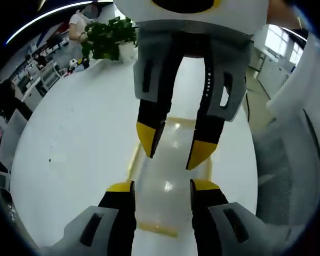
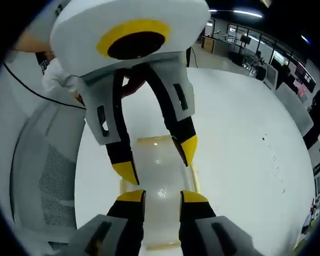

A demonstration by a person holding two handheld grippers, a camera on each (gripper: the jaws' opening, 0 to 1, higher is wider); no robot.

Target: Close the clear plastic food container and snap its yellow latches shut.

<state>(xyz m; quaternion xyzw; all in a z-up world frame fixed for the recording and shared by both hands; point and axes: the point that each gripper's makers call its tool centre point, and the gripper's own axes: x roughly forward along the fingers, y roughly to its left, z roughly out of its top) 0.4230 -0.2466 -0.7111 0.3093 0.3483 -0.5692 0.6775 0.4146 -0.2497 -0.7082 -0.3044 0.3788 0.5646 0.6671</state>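
A clear plastic container (image 1: 165, 184) with yellow latches along its edges lies on the white table (image 1: 69, 149). In the left gripper view my left gripper (image 1: 162, 186) is open, its yellow-tipped jaws standing either side of the container's near part. The right gripper (image 1: 174, 149) reaches in from the top, open, tips just over the far part of the lid. In the right gripper view the container (image 2: 157, 184) lies ahead, my right gripper (image 2: 162, 196) open over its near end and the left gripper (image 2: 157, 160) open over its far end. Whether the tips touch the lid is unclear.
A potted green plant (image 1: 109, 37) stands at the table's far edge. A grey mesh chair (image 1: 288, 176) sits beside the table, also seen as the chair (image 2: 48, 176). A person's hand (image 2: 133, 82) holds the left gripper. Office desks fill the background.
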